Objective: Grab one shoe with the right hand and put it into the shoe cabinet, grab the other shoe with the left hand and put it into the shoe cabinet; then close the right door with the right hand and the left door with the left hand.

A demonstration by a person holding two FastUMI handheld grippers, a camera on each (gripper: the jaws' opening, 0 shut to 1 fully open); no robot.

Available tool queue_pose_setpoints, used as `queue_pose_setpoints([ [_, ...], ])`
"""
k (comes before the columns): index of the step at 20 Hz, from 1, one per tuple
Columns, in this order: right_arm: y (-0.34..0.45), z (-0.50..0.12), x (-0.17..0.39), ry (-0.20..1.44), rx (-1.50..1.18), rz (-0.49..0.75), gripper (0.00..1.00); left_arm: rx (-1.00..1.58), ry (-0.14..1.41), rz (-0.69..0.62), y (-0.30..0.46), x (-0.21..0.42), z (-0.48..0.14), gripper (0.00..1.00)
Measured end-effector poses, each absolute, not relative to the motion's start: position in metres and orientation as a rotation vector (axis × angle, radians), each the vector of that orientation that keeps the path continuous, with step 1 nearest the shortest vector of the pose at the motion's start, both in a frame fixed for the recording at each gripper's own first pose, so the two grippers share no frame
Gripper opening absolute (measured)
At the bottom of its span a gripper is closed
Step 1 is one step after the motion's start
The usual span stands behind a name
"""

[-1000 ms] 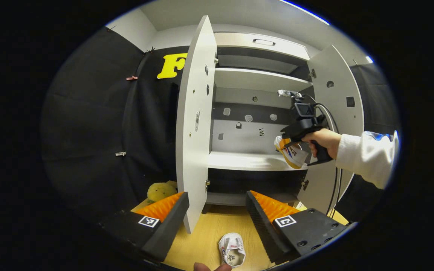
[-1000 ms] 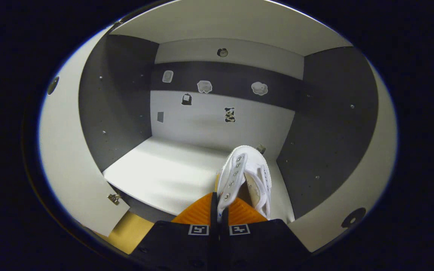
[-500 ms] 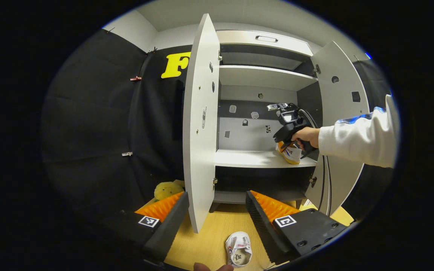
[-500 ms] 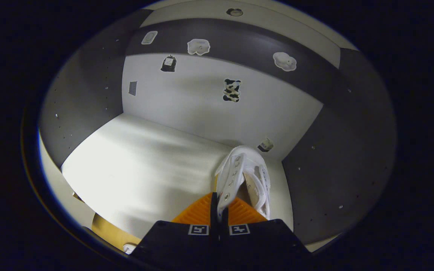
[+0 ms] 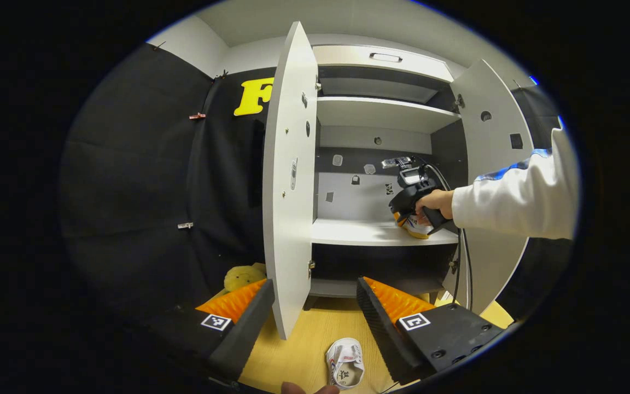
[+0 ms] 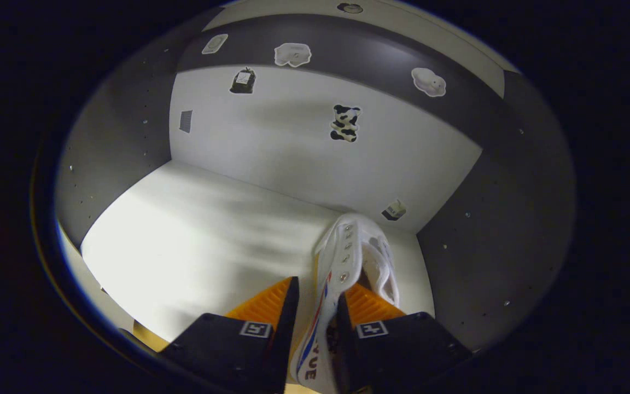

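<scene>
In the left gripper view, one white shoe [image 5: 345, 369] lies on the wooden floor [image 5: 304, 350] between the spread fingers of the left gripper [image 5: 315, 312]; both cabinet doors stand open. In the right gripper view, the second shoe [image 6: 348, 257], canvas with eyelets, rests on the smooth white shelf [image 6: 200, 230], between the parted fingers of the right gripper [image 6: 315, 317].

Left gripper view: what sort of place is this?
Probably a staged recording booth, not a real home: a white shoe cabinet with both doors open stands on a wooden floor, black cloth hangs behind it, and a small shoe lies on the floor.
</scene>
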State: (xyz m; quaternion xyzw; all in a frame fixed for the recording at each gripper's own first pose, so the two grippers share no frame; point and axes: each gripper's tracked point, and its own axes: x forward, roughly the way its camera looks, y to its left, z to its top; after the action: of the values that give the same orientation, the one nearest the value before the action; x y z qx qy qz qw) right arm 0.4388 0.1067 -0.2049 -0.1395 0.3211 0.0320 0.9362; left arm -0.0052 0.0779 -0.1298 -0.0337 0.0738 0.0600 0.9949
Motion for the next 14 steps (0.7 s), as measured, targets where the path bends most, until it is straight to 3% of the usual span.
queue_pose_setpoints([
  [1,0.112,-0.206,0.436,0.655,-0.256,0.086,0.55,-0.065,0.150,0.117,0.077,-0.006,-0.130,0.95],
  [2,0.112,-0.201,0.428,0.646,-0.256,0.087,0.81,-0.061,0.153,0.116,0.076,-0.005,-0.132,0.95],
  [8,0.120,-0.138,0.392,0.408,-0.178,0.090,0.94,-0.057,0.152,0.099,0.074,-0.007,-0.141,0.95],
  [14,0.125,-0.085,0.303,0.231,-0.099,0.135,0.98,-0.025,0.147,0.079,0.072,-0.005,-0.156,0.95],
])
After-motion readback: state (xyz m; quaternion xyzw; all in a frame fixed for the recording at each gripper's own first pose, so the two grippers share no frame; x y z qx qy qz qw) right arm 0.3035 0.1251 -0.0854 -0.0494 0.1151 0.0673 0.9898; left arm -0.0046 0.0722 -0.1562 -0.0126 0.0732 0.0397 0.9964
